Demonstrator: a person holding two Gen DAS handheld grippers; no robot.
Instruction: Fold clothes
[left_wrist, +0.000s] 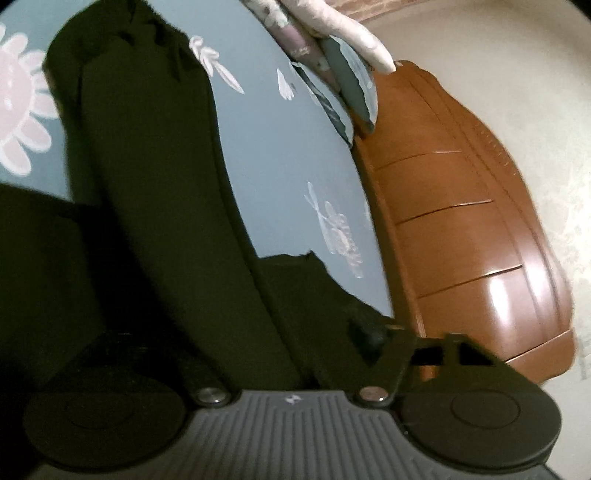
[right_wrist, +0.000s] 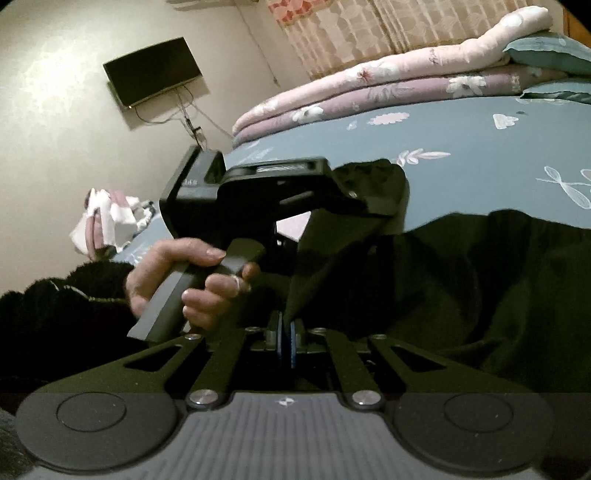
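While the dark garment (right_wrist: 461, 280) hung lifted above the blue floral bedsheet (right_wrist: 480, 173), a fold was midway: the right gripper (right_wrist: 286, 338) pinched its edge closed, and the left gripper (right_wrist: 354, 192) clamped a bunched corner. Next, both likely carry it across and lay it flat.

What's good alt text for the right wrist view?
The right gripper is shut on a dark garment lifted over a blue floral bedsheet. Ahead, a hand holds the left gripper, also pinching the cloth; folded quilts and a wall TV lie beyond.
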